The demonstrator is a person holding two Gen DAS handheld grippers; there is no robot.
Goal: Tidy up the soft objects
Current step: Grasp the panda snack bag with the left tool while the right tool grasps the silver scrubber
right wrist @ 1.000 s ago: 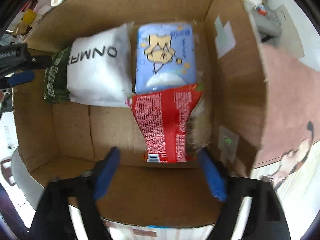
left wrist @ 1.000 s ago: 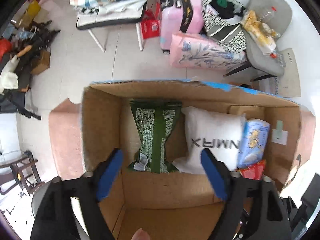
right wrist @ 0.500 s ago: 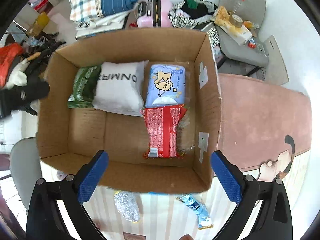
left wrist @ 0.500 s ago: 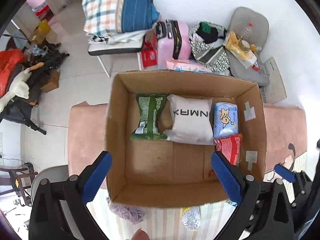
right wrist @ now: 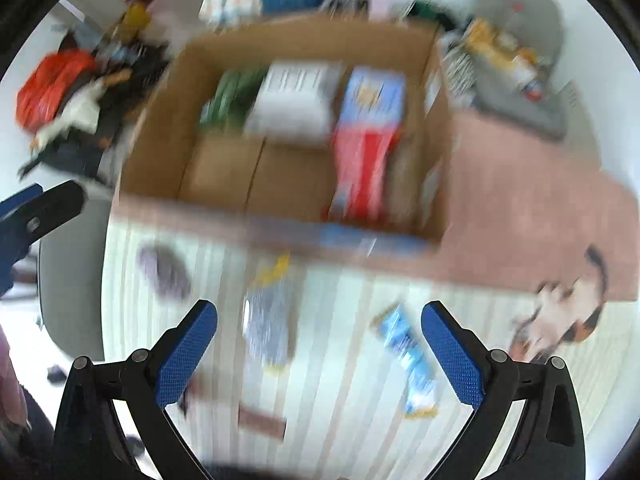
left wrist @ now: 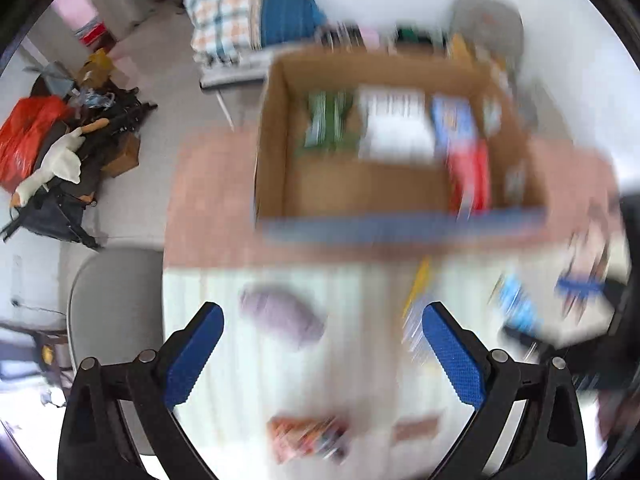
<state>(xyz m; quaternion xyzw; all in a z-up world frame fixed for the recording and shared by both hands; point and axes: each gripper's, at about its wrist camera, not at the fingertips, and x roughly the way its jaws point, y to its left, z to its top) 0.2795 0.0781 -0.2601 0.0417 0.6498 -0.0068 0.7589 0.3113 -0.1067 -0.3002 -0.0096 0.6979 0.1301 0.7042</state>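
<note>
Open brown cardboard box (right wrist: 280, 176): stands on the pink part of the desk cover (right wrist: 520, 200), toward the far side. Contents, in a row along the far wall: green printed packet (right wrist: 228, 98), white soft pouch with dark lettering (right wrist: 296, 100), light blue pack with a cartoon figure (right wrist: 374, 96). A red printed packet (right wrist: 362, 172) lies just in front of the blue pack, against the right wall. All are blurred; the print is unreadable.

Loose items on the cream striped cloth (right wrist: 340, 360), outside the box: a purple-grey soft lump (right wrist: 164, 266) to the left; a silvery packet with a yellow end (right wrist: 266, 320) in the middle; a light blue and white wrapper (right wrist: 408, 356) to the right; a multicoloured packet (left wrist: 308, 438) near the front edge, seen from the left wrist only.

Left tongs (left wrist: 322, 354): blue pads wide apart after just opening, nothing between them, hanging above the striped cloth near the purple-grey lump.

Right tongs (right wrist: 318, 354): blue pads wide apart after just opening, empty, above the cloth with the silvery packet and blue wrapper below the gap.

Surroundings: grey chair (right wrist: 520, 60) with clutter, checked and blue bedding (left wrist: 244, 12), orange bag (left wrist: 24, 140) on the floor.
</note>
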